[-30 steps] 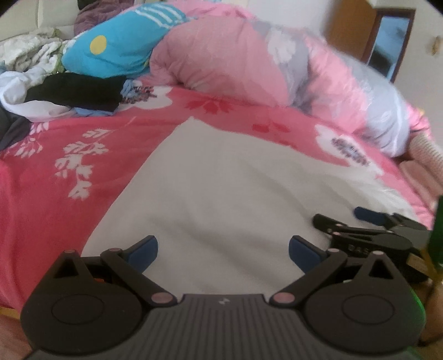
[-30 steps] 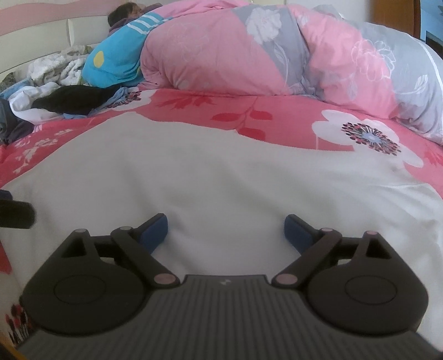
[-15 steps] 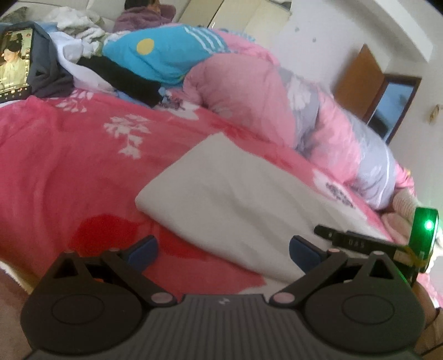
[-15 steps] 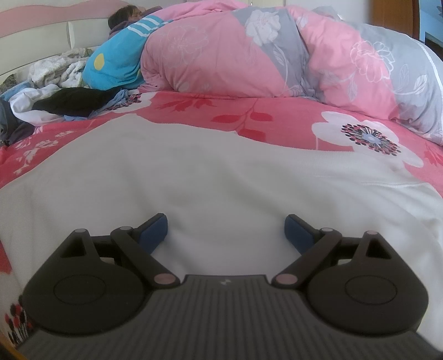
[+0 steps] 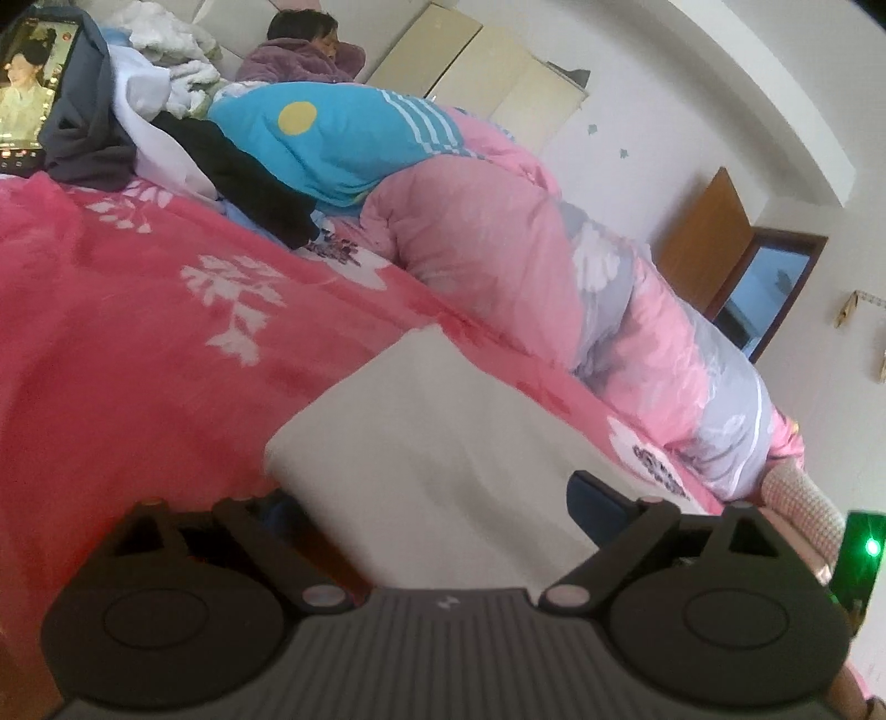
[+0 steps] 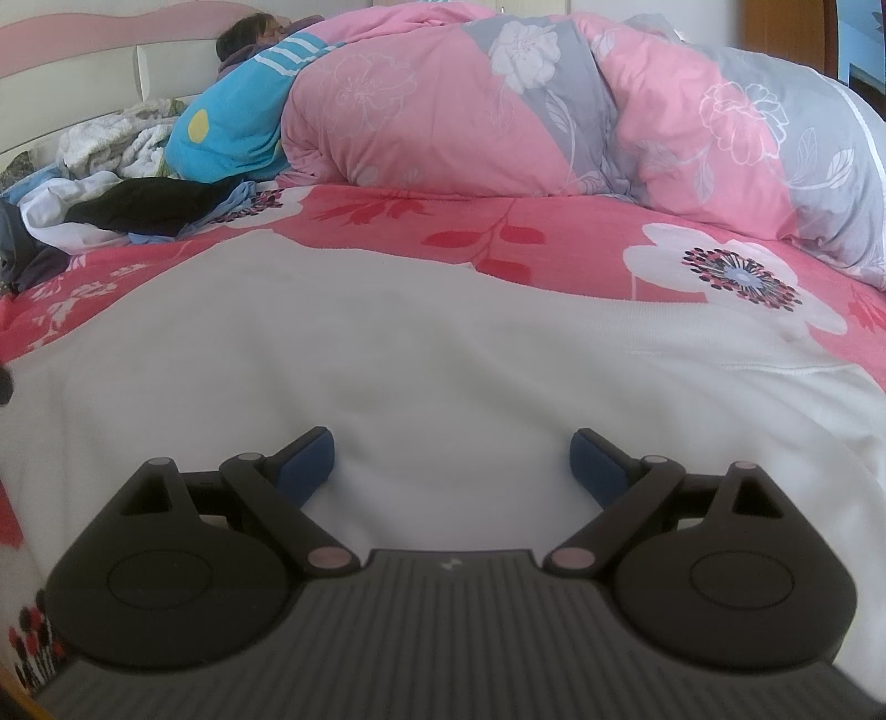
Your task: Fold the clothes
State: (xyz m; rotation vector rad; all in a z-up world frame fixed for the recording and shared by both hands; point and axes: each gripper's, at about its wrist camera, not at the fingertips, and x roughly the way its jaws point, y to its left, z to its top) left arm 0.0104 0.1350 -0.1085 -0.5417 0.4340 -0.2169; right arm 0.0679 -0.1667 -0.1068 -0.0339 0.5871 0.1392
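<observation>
White garment (image 6: 443,354) flat on pink floral bedsheet (image 5: 138,310); right gripper (image 6: 451,462) spread wide over near hem at 6 o'clock; left gripper (image 5: 432,498) spread at garment's corner; quilt (image 6: 554,111) at 12 o'clock.

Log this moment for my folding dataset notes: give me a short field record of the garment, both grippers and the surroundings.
garment: white garment lying flat on the bed, near corner visible
surface: pink floral blanket
left gripper: open, at the garment's corner, one finger hidden by the cloth
right gripper: open, fingers over the garment, nothing gripped
behind: rolled pink and grey quilt; pile of unfolded clothes
other: phone with lit screen; person lying at the headboard
</observation>
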